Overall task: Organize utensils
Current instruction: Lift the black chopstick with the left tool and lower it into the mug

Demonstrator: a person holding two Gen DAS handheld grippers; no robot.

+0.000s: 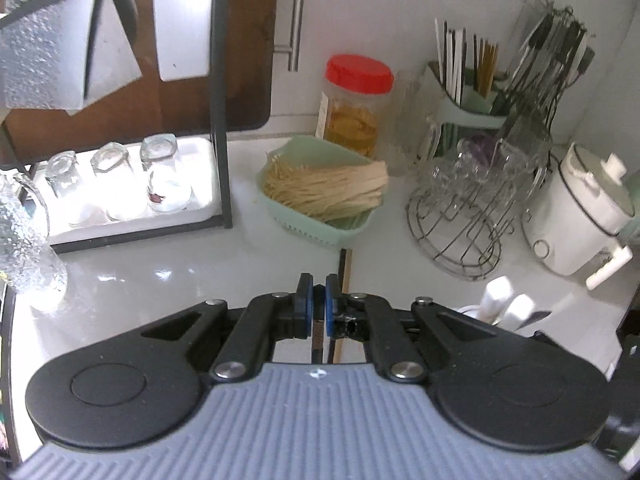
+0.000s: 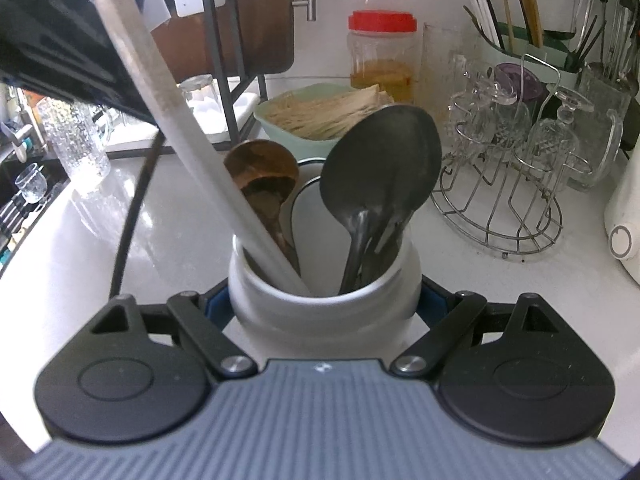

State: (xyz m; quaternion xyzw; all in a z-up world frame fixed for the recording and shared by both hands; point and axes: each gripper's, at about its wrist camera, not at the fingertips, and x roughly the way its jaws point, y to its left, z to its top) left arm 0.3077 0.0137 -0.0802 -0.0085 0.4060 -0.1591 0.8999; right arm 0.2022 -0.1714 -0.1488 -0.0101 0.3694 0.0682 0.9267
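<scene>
My right gripper (image 2: 324,302) is shut on a white utensil holder (image 2: 320,320), with a blue pad against each side. Standing in the holder are a black spoon (image 2: 384,164), a wooden spoon (image 2: 260,168), a white ladle (image 2: 316,220) and a long white handle (image 2: 180,132). That handle leans up left towards a black slotted turner head (image 2: 60,40). My left gripper (image 1: 319,284) hangs above the white counter (image 1: 180,276), shut on a thin dark handle (image 1: 318,320) whose ends are hidden. White handle tips (image 1: 500,300) show to its right.
A green basket (image 1: 304,224) of wooden sticks sits mid-counter, with a red-lidded jar (image 1: 356,100) behind it. To the right are a wire glass rack (image 1: 472,208), a chopstick caddy (image 1: 468,92) and a white cooker (image 1: 580,208). A black-framed rack (image 1: 222,120) with upturned glasses stands left.
</scene>
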